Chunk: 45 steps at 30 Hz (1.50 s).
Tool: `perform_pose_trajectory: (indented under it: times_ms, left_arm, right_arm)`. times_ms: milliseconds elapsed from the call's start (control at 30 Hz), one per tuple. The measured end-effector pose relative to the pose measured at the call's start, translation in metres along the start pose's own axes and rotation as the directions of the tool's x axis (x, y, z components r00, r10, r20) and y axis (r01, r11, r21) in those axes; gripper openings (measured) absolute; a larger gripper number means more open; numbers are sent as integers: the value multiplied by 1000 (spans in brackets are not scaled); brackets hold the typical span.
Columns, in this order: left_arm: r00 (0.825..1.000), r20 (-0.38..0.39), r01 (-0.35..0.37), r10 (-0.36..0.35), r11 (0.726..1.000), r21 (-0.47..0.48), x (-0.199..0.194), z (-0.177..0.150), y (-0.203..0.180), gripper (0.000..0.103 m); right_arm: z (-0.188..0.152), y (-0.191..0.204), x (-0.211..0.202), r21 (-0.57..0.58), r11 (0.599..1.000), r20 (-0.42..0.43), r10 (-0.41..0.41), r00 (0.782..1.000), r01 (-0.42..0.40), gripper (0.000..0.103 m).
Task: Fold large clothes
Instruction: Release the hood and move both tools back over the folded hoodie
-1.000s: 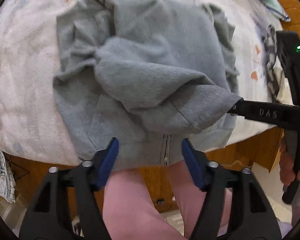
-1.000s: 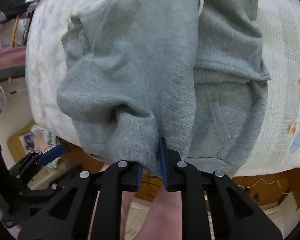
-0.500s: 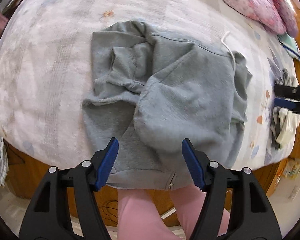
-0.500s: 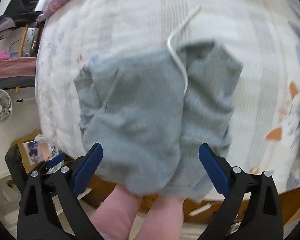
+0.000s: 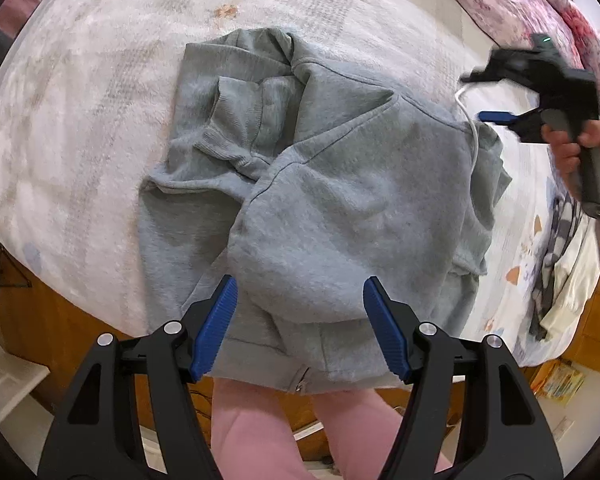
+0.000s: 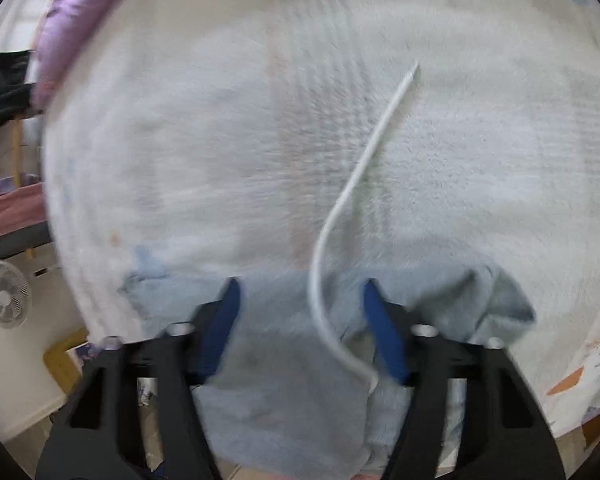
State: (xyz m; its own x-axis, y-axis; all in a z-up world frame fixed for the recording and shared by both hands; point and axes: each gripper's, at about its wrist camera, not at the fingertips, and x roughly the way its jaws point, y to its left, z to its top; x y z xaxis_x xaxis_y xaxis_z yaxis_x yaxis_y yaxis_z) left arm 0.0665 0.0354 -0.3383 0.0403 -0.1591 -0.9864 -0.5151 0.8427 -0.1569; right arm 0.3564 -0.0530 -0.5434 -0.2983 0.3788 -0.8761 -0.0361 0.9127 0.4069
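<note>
Folding grey hoodie (image 5: 332,200), bundled near front edge of bed (image 5: 100,92). Left hand-held gripper (image 5: 298,326) hovering wide, empty. Right hand-held gripper (image 6: 302,330) half open, jaws just closing, straddling white drawstring (image 6: 364,160), not pinching. Best tucking cord in first, then flattening bunched sleeve. Pink quilt (image 5: 520,4) far corner, fan (image 6: 5,294) by wall.

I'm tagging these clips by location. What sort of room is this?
Most likely a bedroom at home. The grey hoodie lies on a bed with a pale patterned blanket and a wooden frame; a pink floral quilt is bunched at the far end, and a fan stands beside it.
</note>
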Motion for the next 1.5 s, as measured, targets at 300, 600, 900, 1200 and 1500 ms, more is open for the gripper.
perform_pose_trajectory:
  times_ms: [300, 600, 900, 1200, 1500]
  left_arm:
    - [998, 62, -30, 33, 998, -50, -15, 30, 10, 67]
    - [996, 51, -67, 67, 998, -10, -13, 45, 19, 67]
    - [998, -2, -58, 58, 998, 27, -3, 40, 20, 68]
    - [1000, -5, -22, 22, 1000, 21, 1, 54, 34, 76]
    - [1000, 7, -10, 10, 1000, 25, 25, 120, 36, 76]
  right_arm:
    - [-34, -7, -38, 14, 985, 95, 168, 981, -170, 5]
    - [-171, -12, -91, -119, 980, 58, 168, 984, -160, 6]
    - [-272, -75, 21, 114, 990, -341, -45, 939, 89, 66]
    - [-234, -52, -24, 128, 989, -140, -51, 989, 70, 90]
    - [-145, -61, -57, 153, 988, 62, -21, 998, 11, 90]
